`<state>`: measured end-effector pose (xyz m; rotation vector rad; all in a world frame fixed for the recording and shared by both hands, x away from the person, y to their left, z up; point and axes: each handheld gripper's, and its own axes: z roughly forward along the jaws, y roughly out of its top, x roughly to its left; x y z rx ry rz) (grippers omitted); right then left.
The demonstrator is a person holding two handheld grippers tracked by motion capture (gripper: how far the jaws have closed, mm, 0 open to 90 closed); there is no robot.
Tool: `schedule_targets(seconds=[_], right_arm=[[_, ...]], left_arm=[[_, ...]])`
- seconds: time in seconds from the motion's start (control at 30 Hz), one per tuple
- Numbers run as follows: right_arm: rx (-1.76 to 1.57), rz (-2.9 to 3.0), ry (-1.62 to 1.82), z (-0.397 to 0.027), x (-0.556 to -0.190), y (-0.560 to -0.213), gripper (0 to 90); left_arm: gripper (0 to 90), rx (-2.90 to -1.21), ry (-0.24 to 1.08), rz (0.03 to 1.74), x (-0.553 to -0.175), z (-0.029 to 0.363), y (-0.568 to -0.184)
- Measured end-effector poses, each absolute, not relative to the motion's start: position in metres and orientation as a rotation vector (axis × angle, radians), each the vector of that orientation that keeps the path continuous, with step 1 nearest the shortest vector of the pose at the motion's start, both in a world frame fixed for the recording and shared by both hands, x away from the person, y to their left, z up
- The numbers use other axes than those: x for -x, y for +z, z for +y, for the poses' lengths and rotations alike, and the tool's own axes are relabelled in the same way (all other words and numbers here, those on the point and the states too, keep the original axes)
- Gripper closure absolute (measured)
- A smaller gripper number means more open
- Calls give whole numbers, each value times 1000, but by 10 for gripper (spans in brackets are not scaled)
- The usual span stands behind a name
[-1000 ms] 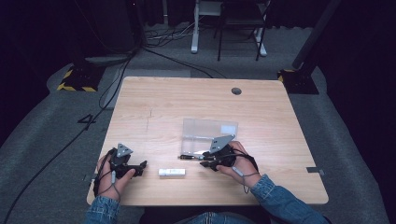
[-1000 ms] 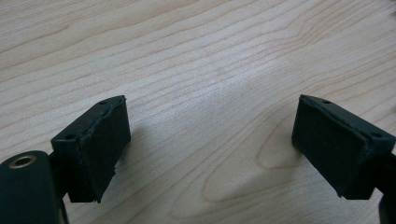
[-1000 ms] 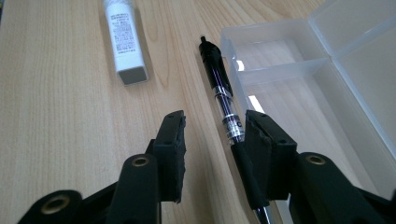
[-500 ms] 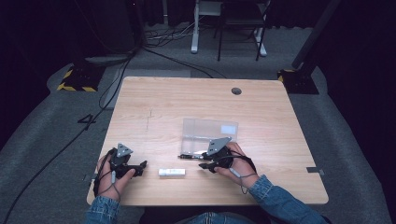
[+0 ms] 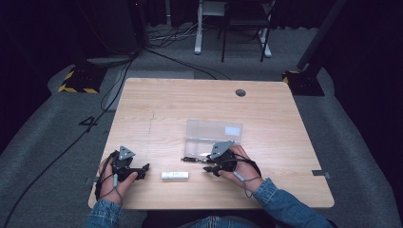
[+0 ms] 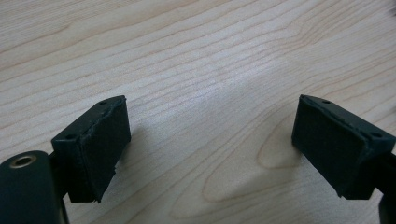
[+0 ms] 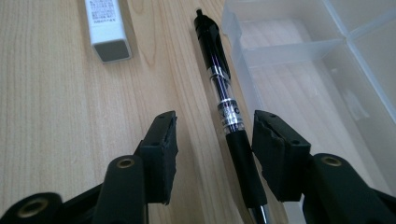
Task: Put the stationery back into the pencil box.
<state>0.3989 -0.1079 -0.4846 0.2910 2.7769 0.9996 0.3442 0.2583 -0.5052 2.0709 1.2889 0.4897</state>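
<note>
A: At the near edge of the surface (image 5: 157, 104), the right gripper (image 7: 215, 140) straddles a black pen (image 7: 219, 88). Its jaws stand apart, the pen lying between them on the wood, close to the right-hand jaw and well off the left-hand one; neither pad presses on it.

B: And the risk?

A: The pen sits off-centre in the gap. If the jaws close from here, I judge the nearer pad meets the barrel first and may roll it sideways, or pinch only the rubber grip so the long front end droops.

B: What lies past the jaws?

A: Just beyond the right-hand jaw, the wall of a clear compartment box (image 7: 299, 51) runs alongside the pen. A push forward could knock the jaw against that wall or slide the box. Ahead and to the left, apart from the pen, lies a white eraser (image 7: 106, 28).

B: The other hand?

A: The left gripper (image 6: 210, 140) has its jaws wide apart over bare wood, nothing between them.

B: What differs from a second ago?

A: The right jaws have just been opening, with the pen lying loose between them. Seen from the high view, both hands, the box and the eraser keep their places.
</note>
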Motion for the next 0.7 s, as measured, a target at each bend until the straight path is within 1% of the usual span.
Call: schedule_targets(seconds=[0.07, 0.17, 0.43, 0.5, 0.7], right_arm=[[-292, 2785, 997, -108, -400, -487, 513], [-310, 2796, 1018, -107, -400, -488, 546], [-344, 2839, 1061, -107, -404, -488, 724], [-342, 2849, 1067, -106, -404, -489, 783], [-301, 2847, 1050, -105, -403, -488, 798]], left_arm=[[119, -2073, 494, 1288, -344, 258, -505], [118, -2072, 490, 1288, -344, 258, -505], [119, -2071, 489, 1288, -344, 258, -505], [119, -2071, 488, 1289, -344, 258, -505], [119, -2070, 483, 1289, -344, 258, -505]])
